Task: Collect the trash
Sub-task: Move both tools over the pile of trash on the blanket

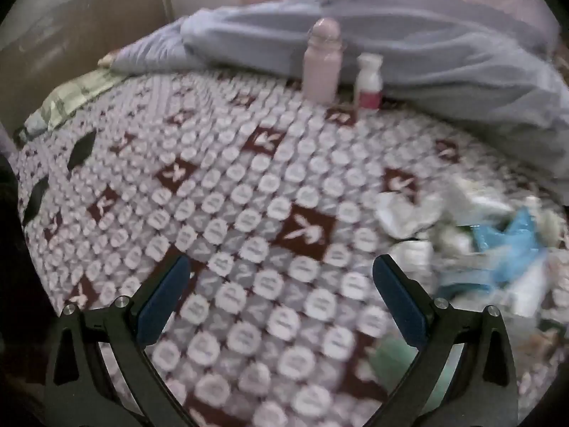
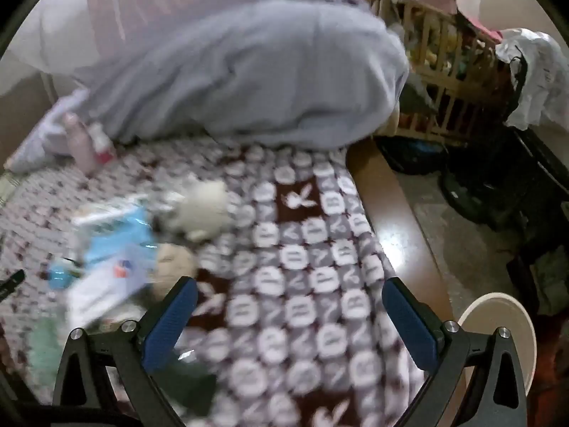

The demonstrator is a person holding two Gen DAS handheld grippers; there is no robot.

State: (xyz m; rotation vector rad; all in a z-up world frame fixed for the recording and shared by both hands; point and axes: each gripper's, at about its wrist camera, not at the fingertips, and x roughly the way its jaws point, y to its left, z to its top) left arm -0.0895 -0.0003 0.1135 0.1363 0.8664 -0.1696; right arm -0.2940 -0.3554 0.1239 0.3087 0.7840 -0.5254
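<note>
Patterned bedspread [image 1: 249, 185]; trash pile [image 2: 117, 249] blurred; only right view shows crib [image 2: 444, 82]. Both tongs [image 1: 281, 277] [image 2: 290, 302] wide, empty.

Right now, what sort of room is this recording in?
Most likely a bedroom: a patterned bedspread covers a bed, a bunched grey-blue duvet lies at its far end, and a wooden cot stands beside it.

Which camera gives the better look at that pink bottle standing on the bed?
The left wrist view: the pink bottle stands upright near the middle, whole and fairly sharp, beside a smaller white bottle. The right wrist view shows it small, blurred and near the left edge.
</note>
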